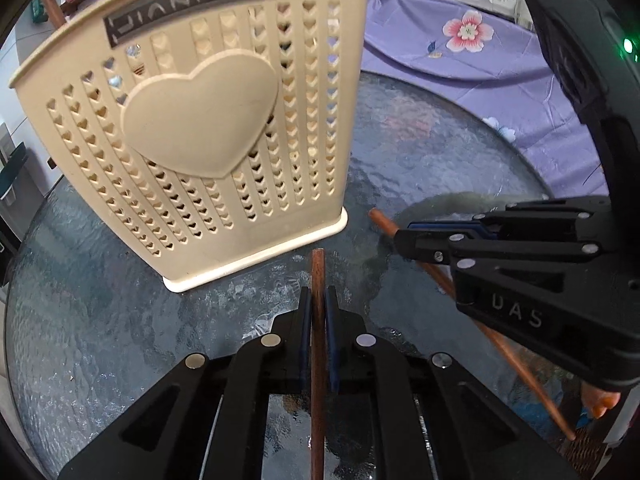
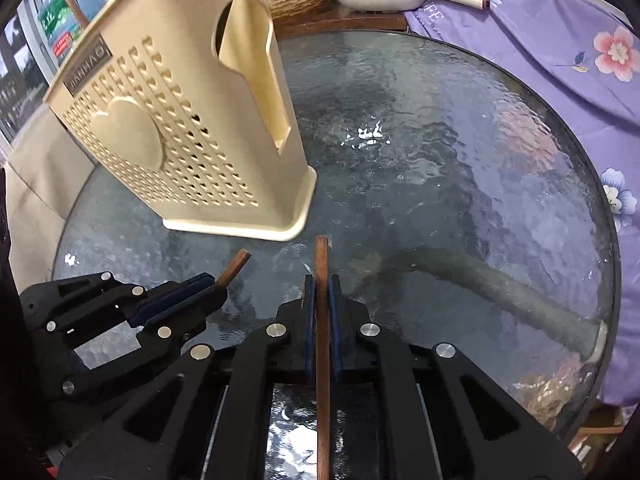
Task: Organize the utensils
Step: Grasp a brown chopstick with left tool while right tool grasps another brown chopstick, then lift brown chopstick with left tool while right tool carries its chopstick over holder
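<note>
Above the round rippled-glass table [image 2: 460, 128], both the left gripper [image 1: 319, 300] and right gripper [image 2: 322, 288] clamp one brown wooden chopstick [image 1: 319, 280] [image 2: 321, 264] each, so next, I judge, each must lift over the nearby upright cream perforated plastic holder [image 1: 192, 120] and drop in.

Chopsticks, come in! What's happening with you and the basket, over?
Left gripper shut on one chopstick. Right gripper shut on other chopstick. Cream holder upright on glass table, ahead. Nothing between, over.
</note>
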The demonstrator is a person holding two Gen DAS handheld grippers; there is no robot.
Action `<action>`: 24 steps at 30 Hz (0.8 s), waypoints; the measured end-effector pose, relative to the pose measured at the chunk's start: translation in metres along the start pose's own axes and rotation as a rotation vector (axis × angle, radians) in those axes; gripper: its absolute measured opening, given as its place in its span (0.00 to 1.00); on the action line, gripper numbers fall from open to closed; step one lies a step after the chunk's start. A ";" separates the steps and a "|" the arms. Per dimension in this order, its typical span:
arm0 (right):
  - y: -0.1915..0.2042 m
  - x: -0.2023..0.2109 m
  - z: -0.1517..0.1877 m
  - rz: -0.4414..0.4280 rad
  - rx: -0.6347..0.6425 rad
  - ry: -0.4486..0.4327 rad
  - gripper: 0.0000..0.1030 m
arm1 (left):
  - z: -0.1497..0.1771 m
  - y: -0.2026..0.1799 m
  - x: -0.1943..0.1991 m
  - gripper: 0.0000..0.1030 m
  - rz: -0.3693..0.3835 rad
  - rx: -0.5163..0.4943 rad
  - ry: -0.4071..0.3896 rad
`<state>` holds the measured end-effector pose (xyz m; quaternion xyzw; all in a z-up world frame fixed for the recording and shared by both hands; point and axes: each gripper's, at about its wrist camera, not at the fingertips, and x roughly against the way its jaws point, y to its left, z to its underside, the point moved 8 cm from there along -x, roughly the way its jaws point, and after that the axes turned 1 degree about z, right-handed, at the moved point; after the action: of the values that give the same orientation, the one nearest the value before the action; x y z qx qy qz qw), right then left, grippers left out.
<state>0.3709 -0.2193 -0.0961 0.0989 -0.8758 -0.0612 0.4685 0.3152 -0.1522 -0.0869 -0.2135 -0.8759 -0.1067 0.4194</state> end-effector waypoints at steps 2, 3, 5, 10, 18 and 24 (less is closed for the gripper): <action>0.003 0.005 -0.001 -0.013 -0.006 -0.018 0.07 | -0.002 0.000 0.007 0.07 0.007 0.004 -0.017; 0.004 0.008 -0.002 -0.025 -0.014 -0.026 0.07 | -0.002 0.000 0.010 0.07 0.009 0.005 -0.024; 0.007 0.015 -0.005 -0.049 -0.027 -0.041 0.07 | -0.003 0.001 0.019 0.07 0.015 0.010 -0.044; 0.012 0.040 -0.009 -0.094 -0.047 -0.100 0.07 | -0.007 0.011 0.048 0.07 0.033 0.037 -0.108; 0.028 0.099 -0.012 -0.166 -0.023 -0.212 0.07 | -0.010 0.037 0.106 0.07 0.065 0.077 -0.217; 0.043 0.151 -0.022 -0.209 0.031 -0.314 0.07 | -0.027 0.039 0.142 0.07 0.064 0.070 -0.295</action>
<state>0.3022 -0.2131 0.0467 0.1859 -0.9240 -0.1109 0.3154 0.2731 -0.0870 0.0412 -0.2401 -0.9239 -0.0302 0.2963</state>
